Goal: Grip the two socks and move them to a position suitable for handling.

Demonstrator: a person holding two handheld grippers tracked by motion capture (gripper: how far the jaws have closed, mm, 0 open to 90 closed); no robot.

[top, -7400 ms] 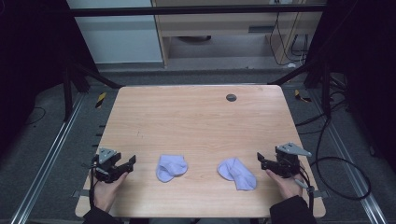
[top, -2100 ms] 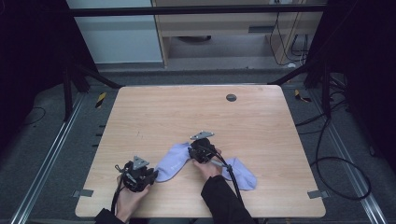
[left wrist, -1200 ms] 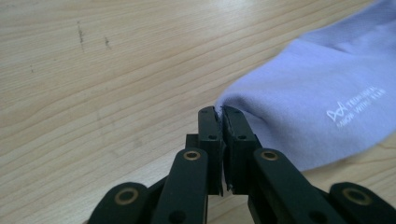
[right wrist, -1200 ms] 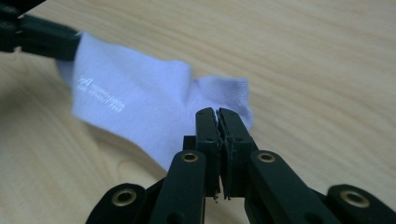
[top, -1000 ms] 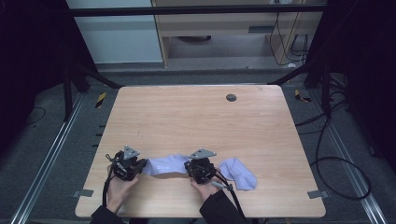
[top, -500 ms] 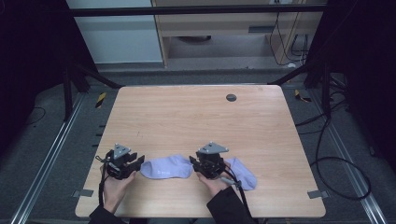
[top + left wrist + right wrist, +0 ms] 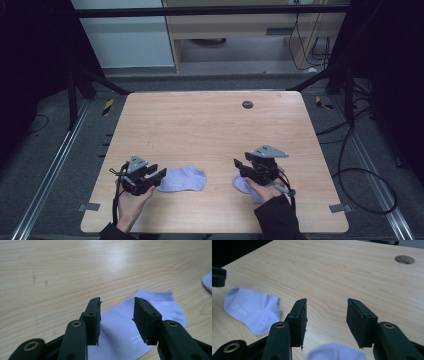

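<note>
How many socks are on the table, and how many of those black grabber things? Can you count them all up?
Socks: 2, a flat sock and a second sock partly under the right gripper
Grippers: 2, that one and the left gripper, both open
Total: 4

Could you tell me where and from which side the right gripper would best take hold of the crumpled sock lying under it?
Probably at the near edge of the bunched sock, coming down from above. It lies in a raised lump rather than flat like the flattened sock, so a fold stands up for the jaws to close on. The right gripper is open and poised just over it on the table.
</note>
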